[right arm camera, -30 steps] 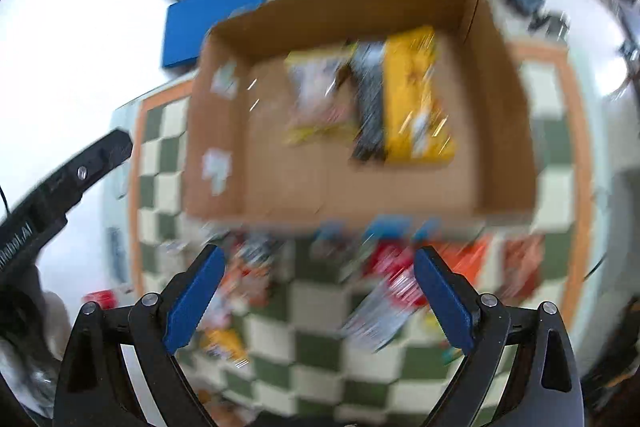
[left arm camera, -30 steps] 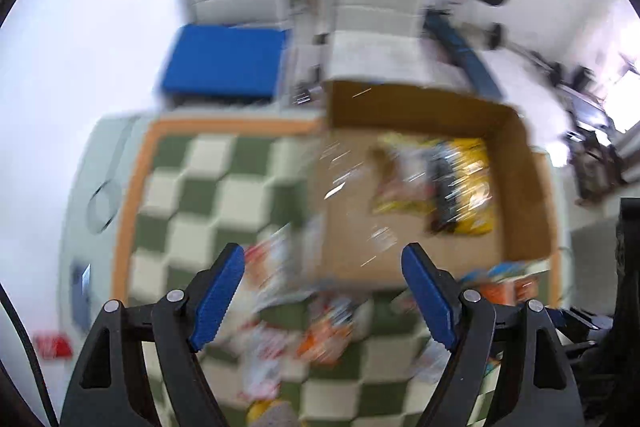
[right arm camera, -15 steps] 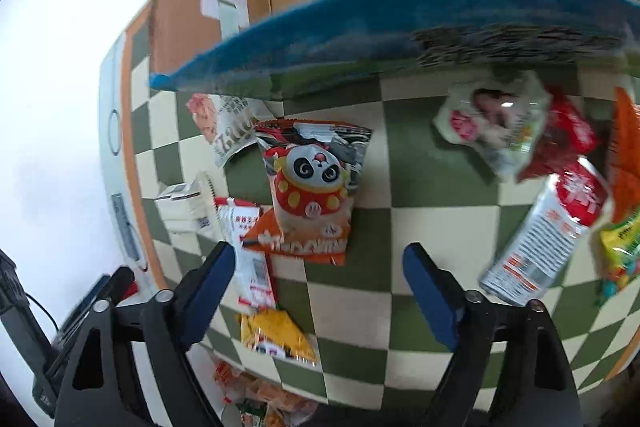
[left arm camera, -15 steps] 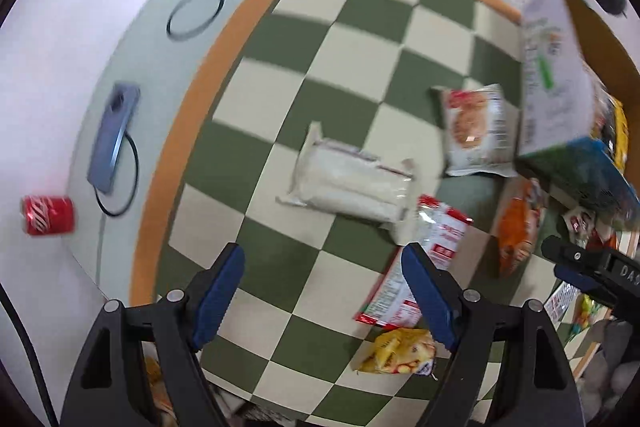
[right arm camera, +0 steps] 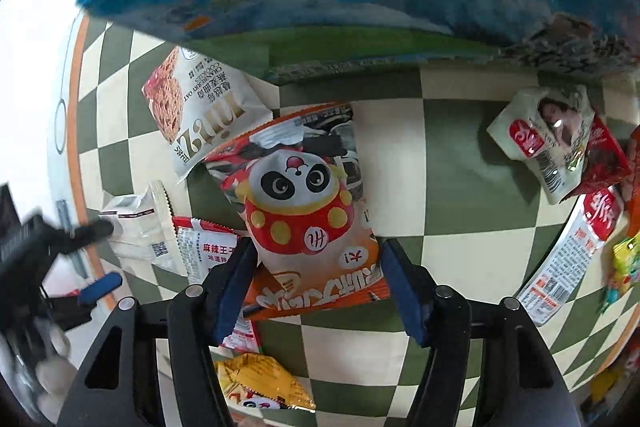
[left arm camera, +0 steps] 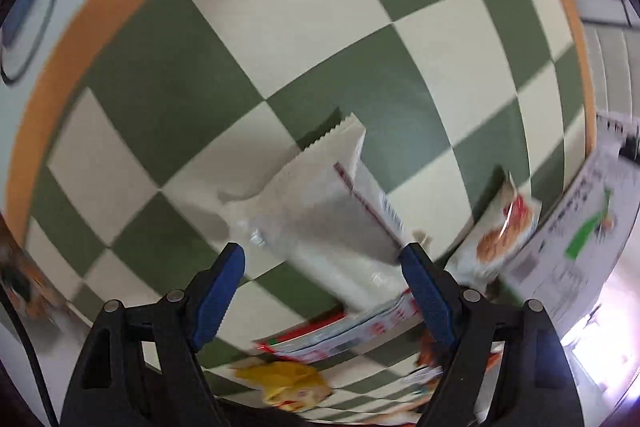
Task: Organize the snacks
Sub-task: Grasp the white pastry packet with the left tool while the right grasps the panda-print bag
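Where both tongs hovered wide, right tongs (right arm camera: 314,285) now straddle panda bag (right arm camera: 304,203) — unclosed.

In the right wrist view, a white cookie packet (right arm camera: 196,115) left of the panda bag (right arm camera: 308,211) reads "CRANBERRY OAT COOKIES", upside down, while other packets carry Chinese print too small or blurred to read.

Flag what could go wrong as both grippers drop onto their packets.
1. The panda bag overlaps a red and white packet; the right gripper, open, may pinch both.
2. The white pouch lies partly over another red-edged packet; the left gripper, open, may drag it along.
3. The left view is blurred, so alignment is uncertain.
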`<action>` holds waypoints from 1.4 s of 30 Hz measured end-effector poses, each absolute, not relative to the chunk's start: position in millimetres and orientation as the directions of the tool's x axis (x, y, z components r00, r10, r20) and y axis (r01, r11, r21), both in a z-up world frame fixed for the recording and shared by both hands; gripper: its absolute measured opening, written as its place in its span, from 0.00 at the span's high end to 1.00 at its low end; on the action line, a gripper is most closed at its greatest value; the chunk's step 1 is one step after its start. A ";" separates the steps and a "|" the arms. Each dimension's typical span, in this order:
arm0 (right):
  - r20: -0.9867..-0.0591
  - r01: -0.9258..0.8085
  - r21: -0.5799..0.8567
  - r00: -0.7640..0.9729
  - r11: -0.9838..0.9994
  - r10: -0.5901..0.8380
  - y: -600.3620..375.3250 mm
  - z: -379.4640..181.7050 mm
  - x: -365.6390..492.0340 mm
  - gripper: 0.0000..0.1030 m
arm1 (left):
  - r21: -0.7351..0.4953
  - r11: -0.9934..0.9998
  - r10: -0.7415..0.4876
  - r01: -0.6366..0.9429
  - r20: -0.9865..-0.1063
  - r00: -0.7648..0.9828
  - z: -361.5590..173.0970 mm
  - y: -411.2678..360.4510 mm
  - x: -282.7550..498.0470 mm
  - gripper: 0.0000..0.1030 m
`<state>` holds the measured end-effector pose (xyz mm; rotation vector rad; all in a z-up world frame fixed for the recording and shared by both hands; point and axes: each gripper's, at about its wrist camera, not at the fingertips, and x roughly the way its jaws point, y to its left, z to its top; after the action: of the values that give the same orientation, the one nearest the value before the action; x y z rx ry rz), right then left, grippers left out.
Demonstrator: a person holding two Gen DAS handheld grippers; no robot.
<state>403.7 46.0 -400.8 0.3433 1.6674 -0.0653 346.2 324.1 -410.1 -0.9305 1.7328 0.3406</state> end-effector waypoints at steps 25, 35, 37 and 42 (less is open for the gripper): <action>-0.976 0.207 0.145 -0.129 0.967 0.174 38.6 -409.6 414.4 0.35 | 0.091 0.982 0.063 -0.164 -0.983 -0.171 -404.8 259.6 345.7 0.22; -0.971 0.133 0.102 -0.203 0.986 0.128 58.4 -407.0 403.1 0.41 | 0.098 0.984 0.081 -0.148 -0.990 -0.114 -394.0 247.1 332.5 0.40; -0.961 0.165 0.162 -0.198 0.973 0.193 51.4 -397.6 398.9 0.41 | 0.104 0.986 0.089 -0.134 -0.990 -0.111 -394.4 236.7 327.7 0.40; -0.966 0.135 0.181 -0.159 0.974 0.201 38.3 -381.4 404.3 0.35 | 0.090 0.985 0.074 -0.145 -0.991 -0.114 -393.6 239.5 328.1 0.40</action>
<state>404.3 38.3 -381.4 0.2520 1.7361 0.0598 328.1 239.5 -393.6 -0.0540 1.6754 0.1852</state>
